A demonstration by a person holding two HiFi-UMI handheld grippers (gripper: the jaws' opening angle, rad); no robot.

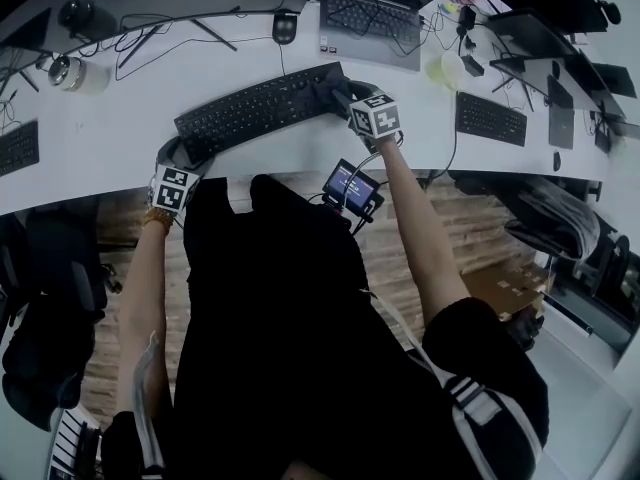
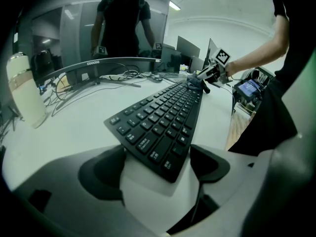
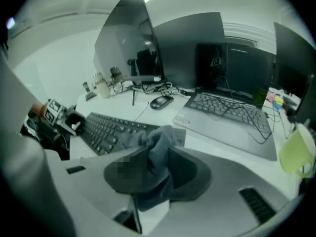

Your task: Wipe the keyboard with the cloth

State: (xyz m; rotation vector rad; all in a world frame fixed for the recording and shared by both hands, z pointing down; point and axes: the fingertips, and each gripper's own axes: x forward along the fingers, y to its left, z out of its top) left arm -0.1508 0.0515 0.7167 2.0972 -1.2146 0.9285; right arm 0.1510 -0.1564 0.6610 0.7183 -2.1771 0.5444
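Two grippers at the keyboard point(image 1: 260, 108), which lies slanted across the desk point(image 1: 110, 118). Left gripper point(image 1: 186, 154) is clamped on its 8 o'clock corner. Right gripper point(image 1: 343, 95) is at the 2 o'clock end, jaws pinching a bunched grey cloth point(image 3: 159, 144) over the end keys. Mouse point(image 1: 285, 26) at the keyboard's 12 o'clock, laptop point(image 1: 370, 28) at 1.

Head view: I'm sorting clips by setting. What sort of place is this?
Probably a shared office or computer lab: one long white desk carries a black keyboard, a second keyboard, a laptop and a mouse.
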